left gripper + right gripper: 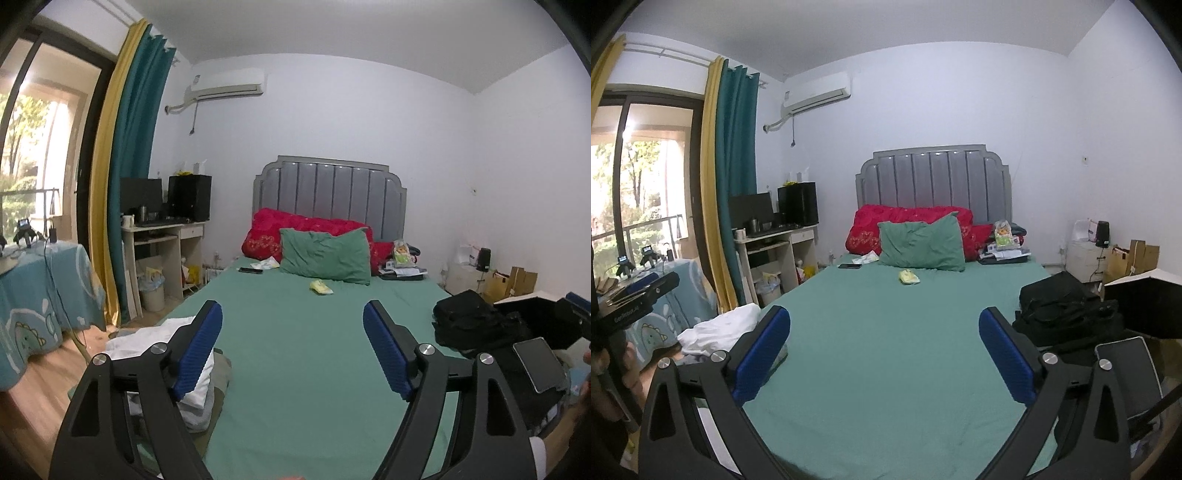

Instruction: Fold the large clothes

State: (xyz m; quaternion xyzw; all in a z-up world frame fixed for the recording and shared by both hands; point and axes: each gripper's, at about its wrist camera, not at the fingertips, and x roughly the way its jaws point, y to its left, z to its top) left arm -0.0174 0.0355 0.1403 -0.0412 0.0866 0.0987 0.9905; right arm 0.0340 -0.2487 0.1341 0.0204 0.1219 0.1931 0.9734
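Observation:
A pile of white and grey clothes (147,341) lies at the left edge of the green bed (303,339); it also shows in the right wrist view (718,330). A heap of black clothes (476,325) lies at the bed's right edge, also in the right wrist view (1067,310). My left gripper (293,349) is open and empty, held above the bed's near end. My right gripper (884,356) is open and empty, also above the bed. The other gripper shows at the left of the right wrist view (639,295).
A green pillow (327,254), red quilt (280,230), phone (250,270) and yellow packet (320,287) lie near the headboard. A desk (162,236) and bin (152,293) stand left, a covered table (40,295) nearer. Boxes (513,282) stand right. A tablet (1128,376) lies at the right.

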